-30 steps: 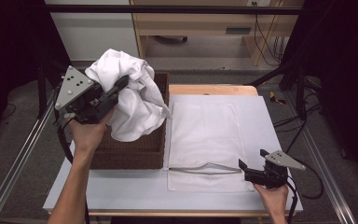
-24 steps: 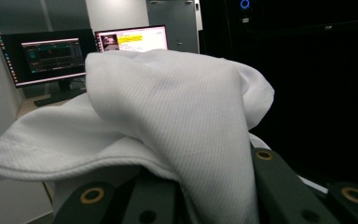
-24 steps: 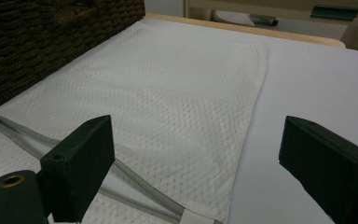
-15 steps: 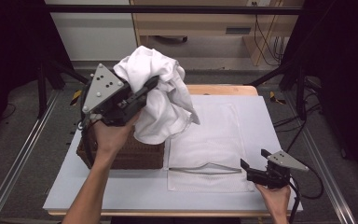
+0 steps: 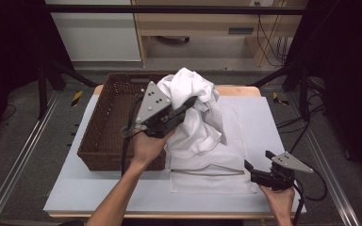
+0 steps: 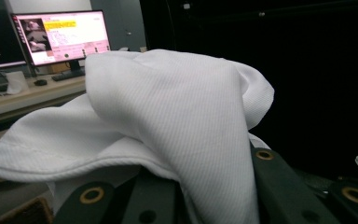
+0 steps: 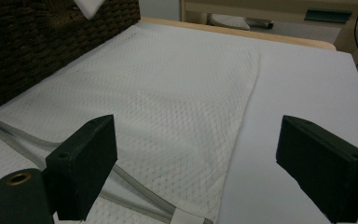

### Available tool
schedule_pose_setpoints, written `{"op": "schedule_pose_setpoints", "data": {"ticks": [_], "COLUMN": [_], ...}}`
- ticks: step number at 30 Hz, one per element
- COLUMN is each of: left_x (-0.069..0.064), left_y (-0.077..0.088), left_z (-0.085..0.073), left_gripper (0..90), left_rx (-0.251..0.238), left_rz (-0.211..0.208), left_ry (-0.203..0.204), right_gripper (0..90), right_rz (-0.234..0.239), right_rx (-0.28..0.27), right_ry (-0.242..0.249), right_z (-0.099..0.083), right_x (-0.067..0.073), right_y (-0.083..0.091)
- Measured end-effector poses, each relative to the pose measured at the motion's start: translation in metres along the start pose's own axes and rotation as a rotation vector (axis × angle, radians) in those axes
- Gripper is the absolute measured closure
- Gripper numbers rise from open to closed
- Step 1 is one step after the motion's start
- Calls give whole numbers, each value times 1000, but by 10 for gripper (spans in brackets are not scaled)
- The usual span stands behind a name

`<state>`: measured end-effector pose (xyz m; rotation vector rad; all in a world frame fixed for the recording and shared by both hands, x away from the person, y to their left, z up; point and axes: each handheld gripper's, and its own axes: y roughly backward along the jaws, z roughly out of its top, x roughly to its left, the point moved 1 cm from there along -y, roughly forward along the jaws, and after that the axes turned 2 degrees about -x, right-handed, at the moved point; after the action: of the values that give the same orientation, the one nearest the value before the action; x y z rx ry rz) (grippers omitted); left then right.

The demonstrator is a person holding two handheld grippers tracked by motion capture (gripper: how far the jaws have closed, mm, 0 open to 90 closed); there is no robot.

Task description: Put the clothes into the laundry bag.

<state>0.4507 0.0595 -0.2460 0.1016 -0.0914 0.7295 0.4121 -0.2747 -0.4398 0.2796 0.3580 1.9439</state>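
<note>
Two grippers are at work: the left gripper (image 5: 188,104), in the centre of the high view, has its jaws closed on a bunched white garment (image 5: 194,113) and holds it in the air, just right of the wicker basket (image 5: 104,123) and above the upper part of the mesh laundry bag (image 5: 226,162) that lies flat on the white table (image 5: 268,117). In the left gripper view the cloth (image 6: 177,121) drapes over both jaws and hides the pinch itself. The right gripper (image 5: 255,172) sits at the lower right of the high view with its jaws wide apart and nothing between them, near the bag's zippered lower edge (image 5: 207,170); the right gripper view shows the zipper (image 7: 98,186) at lower left, running under the left jaw. The likely trouble is the bag's mouth: it lies flat, so unless the right gripper catches only the top layer and lifts it, the garment will simply land on top. The hanging folds could also snag the basket's rim, or slip free if the pinch holds only a thin fold.
</note>
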Motion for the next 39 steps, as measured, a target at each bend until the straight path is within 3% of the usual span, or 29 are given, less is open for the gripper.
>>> {"op": "schedule_pose_setpoints", "data": {"ticks": [10, 18, 21, 25, 33, 37, 39], "left_x": [-25, -42, -43, -46, -55, -57, -58], "left_y": [-45, -72, -78, -93, -114, -120, -125], "left_z": [-43, -79, -88, -113, -149, -158, -166], "left_gripper": [785, 784, 782, 780, 761, 716, 672], "left_rx": [86, 157, 169, 215, 299, 328, 369], "left_rz": [-67, -92, -106, -131, -154, -155, -158], "left_ry": [28, 18, 38, 85, 97, 97, 104], "right_gripper": [134, 146, 149, 160, 180, 181, 182], "right_rz": [-6, -4, -9, -11, -16, -19, -19], "right_rx": [9, 4, 11, 16, 23, 24, 25], "right_ry": [-3, -12, -9, -13, -18, -21, -24], "right_z": [-2, -2, -3, -4, -7, -8, -8], "right_x": [-2, -4, -5, -7, -9, -10, -11], "right_y": [-1, 2, 2, 1, 0, 0, 0]}}
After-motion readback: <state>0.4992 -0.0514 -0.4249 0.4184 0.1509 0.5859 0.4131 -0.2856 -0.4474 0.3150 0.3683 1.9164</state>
